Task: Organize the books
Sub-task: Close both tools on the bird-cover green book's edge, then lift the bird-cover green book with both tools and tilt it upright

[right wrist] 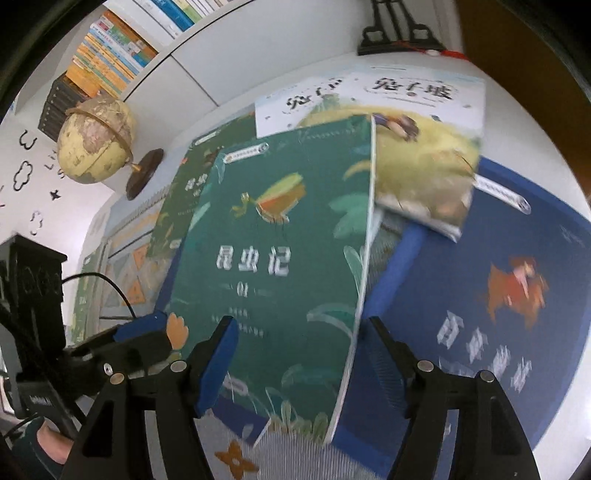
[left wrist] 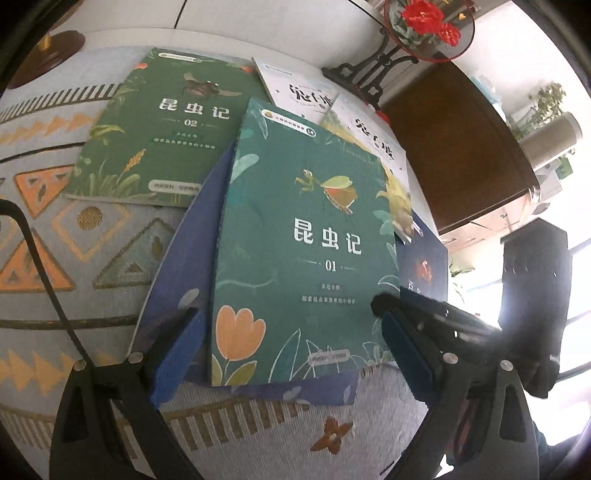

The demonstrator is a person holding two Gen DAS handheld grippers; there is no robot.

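A teal book marked 01 lies on top of a blue book on the patterned tablecloth. Behind it are a green book marked 02 and two white rabbit books. A navy book lies to its right. My left gripper hangs open over the teal book's lower edge, one finger off each side. The right gripper is open over that book's lower right corner, pads not pressing it. Each gripper shows in the other's view, the left gripper at the left.
A globe on a wooden foot stands at the table's far left. A black stand with a red flower fan sits behind the books. A brown cabinet is at the right, and a black cable crosses the cloth.
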